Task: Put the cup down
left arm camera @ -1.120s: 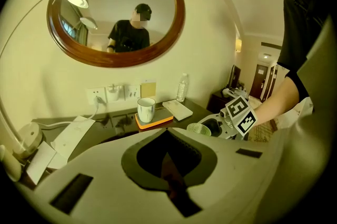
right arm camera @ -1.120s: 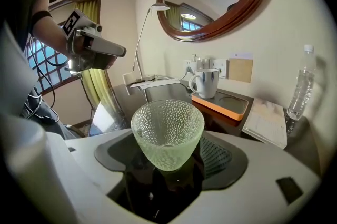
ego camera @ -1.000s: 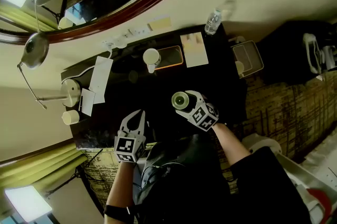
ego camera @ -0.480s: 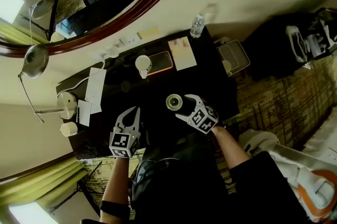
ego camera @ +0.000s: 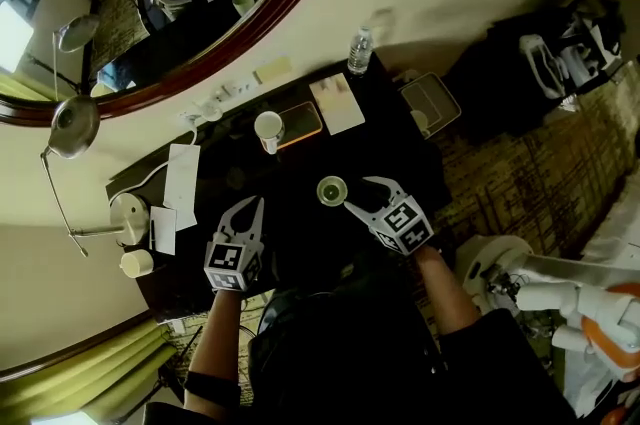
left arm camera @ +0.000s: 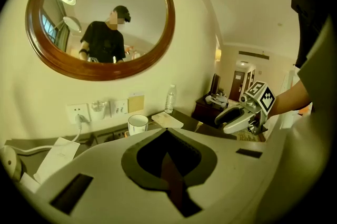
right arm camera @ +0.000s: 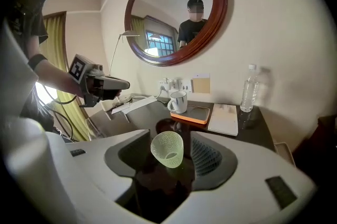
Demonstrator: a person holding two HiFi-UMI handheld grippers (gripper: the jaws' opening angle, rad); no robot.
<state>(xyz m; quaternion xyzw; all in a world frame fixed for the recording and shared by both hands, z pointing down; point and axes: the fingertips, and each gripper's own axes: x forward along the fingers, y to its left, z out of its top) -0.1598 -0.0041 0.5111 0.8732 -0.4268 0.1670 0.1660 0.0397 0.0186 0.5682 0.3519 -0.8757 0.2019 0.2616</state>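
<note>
A small pale-green cup [ego camera: 331, 190] stands upright on the dark table [ego camera: 290, 168], free of both grippers. My right gripper [ego camera: 365, 194] hovers just right of it. In the right gripper view the cup [right arm camera: 167, 148] shows between and below the jaws with a gap on each side. The right gripper [right arm camera: 169, 136] is open and its jaws have just been closing, with no pad touching the cup. My left gripper [ego camera: 251, 207] is shut on nothing, held over the table's near-left part. In the left gripper view, that gripper's [left arm camera: 167, 139] jaws meet.
A white mug [ego camera: 268, 128] stands beside an orange-rimmed tray [ego camera: 301, 124], with a notepad [ego camera: 337, 103] and a water bottle [ego camera: 360, 51] at the back right. Papers [ego camera: 182, 171] and a lamp base [ego camera: 128, 211] lie left. A round mirror hangs above.
The right gripper let go of the cup, rose and drew back to the right, and its jaws narrowed. The cup stays on the table. The left gripper shifted slightly.
</note>
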